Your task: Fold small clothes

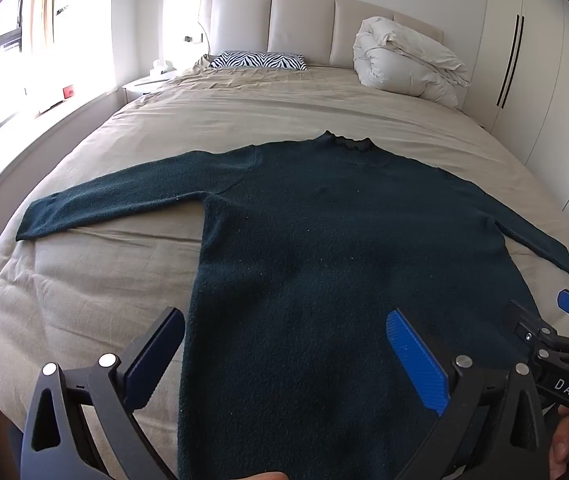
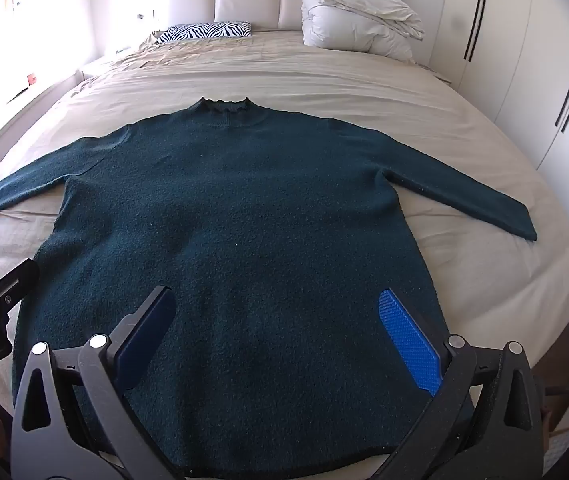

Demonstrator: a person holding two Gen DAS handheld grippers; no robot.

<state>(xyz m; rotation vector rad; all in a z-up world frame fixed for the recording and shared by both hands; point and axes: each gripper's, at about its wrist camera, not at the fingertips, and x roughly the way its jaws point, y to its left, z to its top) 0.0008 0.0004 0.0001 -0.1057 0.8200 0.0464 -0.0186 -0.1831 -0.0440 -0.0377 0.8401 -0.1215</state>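
- The left gripper (image 1: 284, 344) hangs over the sweater's lower left part, its jaws spread as wide as they go, nothing between the blue pads (image 1: 418, 362) but open air above the knit.
- The right gripper (image 2: 284, 324) hangs over the lower middle of the same garment, jaws likewise fully apart and holding nothing; its tip also shows at the right edge of the left wrist view.
- A hand (image 1: 568, 446) shows only as a sliver at the lower right edge of the left wrist view, under the other tool's handle.
- The dark green sweater (image 2: 240, 220) lies flat on the bed (image 2: 464, 280), hem nearest the cameras, ruffled collar (image 2: 224, 106) pointing toward the headboard.
- Both sleeves are spread outward and angled back toward the hem; the left sleeve (image 1: 108, 200) reaches near the bed's left edge, the right sleeve (image 2: 464, 200) near its right.
- Beyond the collar the beige sheet is bare and lightly creased.
- At the far end a zebra-print pillow (image 1: 258, 60) lies flat on the left, and a bundled white duvet (image 1: 404, 62) sits on the right, both against the padded headboard (image 1: 304, 20).
- White wardrobe doors (image 2: 524, 60) line the right wall; a bright window (image 1: 4, 60) fills the left.
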